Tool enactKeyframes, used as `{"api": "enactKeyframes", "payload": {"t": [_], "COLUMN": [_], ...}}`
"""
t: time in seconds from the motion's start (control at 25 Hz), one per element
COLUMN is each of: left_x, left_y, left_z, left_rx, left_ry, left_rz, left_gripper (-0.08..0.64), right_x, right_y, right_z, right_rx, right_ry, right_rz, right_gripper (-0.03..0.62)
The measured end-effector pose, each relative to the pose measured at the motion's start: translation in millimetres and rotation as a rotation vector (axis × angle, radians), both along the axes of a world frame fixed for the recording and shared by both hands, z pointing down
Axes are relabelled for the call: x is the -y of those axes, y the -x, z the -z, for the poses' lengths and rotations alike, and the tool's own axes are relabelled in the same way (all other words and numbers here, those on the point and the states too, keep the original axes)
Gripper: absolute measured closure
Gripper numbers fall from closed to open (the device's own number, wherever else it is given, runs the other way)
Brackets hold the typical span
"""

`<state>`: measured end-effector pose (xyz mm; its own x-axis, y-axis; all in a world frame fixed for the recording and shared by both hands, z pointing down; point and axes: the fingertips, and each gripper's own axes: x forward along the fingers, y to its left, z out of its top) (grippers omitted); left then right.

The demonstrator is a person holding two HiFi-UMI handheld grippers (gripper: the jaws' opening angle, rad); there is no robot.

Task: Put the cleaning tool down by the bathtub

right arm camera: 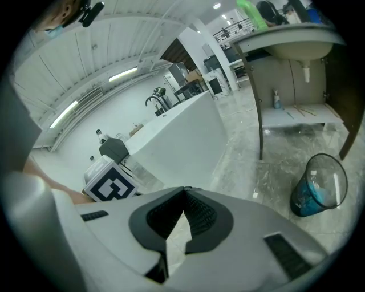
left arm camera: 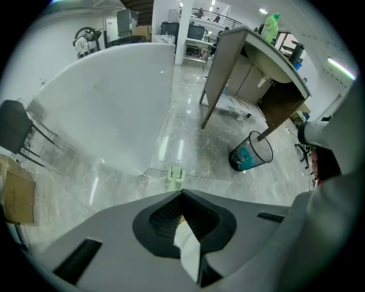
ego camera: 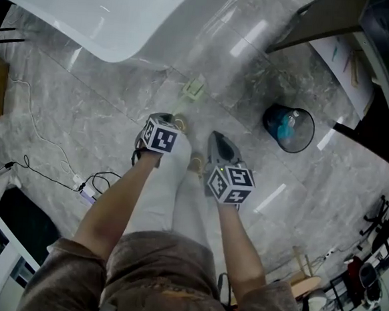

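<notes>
The cleaning tool (ego camera: pixel 194 88), a small pale green piece, lies on the grey marble floor just off the rim of the white bathtub (ego camera: pixel 92 9). No gripper touches it. My left gripper (ego camera: pixel 178 121) hovers a short way in front of it, jaws shut with nothing between them. In the left gripper view the tool (left arm camera: pixel 175 177) sits just beyond the closed jaw tips of my left gripper (left arm camera: pixel 182 194), below the bathtub (left arm camera: pixel 114 102). My right gripper (ego camera: pixel 217 138) is beside the left one, shut and empty; in its own view the right gripper (right arm camera: pixel 183 189) has its jaws meeting at the tip.
A black mesh waste bin (ego camera: pixel 288 128) with blue contents stands to the right, near a vanity with a sink (left arm camera: pixel 268 63). Cables (ego camera: pixel 53 167) trail over the floor at the left. A cardboard box (left arm camera: pixel 14 197) and a dark chair (left arm camera: pixel 14 128) stand left of the tub.
</notes>
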<state>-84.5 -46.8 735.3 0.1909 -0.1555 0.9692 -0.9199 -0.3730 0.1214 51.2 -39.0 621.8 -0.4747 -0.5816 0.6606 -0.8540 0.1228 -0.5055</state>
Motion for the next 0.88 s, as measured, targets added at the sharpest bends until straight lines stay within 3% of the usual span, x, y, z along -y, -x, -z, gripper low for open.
{"api": "enactKeyframes", "payload": {"t": [0.2, 0.44, 0.88], "left_x": [-9, -19, -47], "left_y": [-1, -4, -11], "left_z": [58, 162, 338], "left_rx": [-0.016, -0.07, -0.212], "left_ry": [-0.019, -0.098, -0.254], "left_rz": [0.027, 0.064, 0.013], "left_gripper": [0.549, 0.549, 0.549], "right_x": [-11, -29, -51], "right_y": [5, 7, 18], "right_z": [44, 118, 258], "right_rx": [0.001, 0.003, 0.076], "right_ry": [-0.007, -0.021, -0.128], "right_rz": [0.021, 0.066, 0.184], "right_gripper": [0.592, 0.592, 0.592]}}
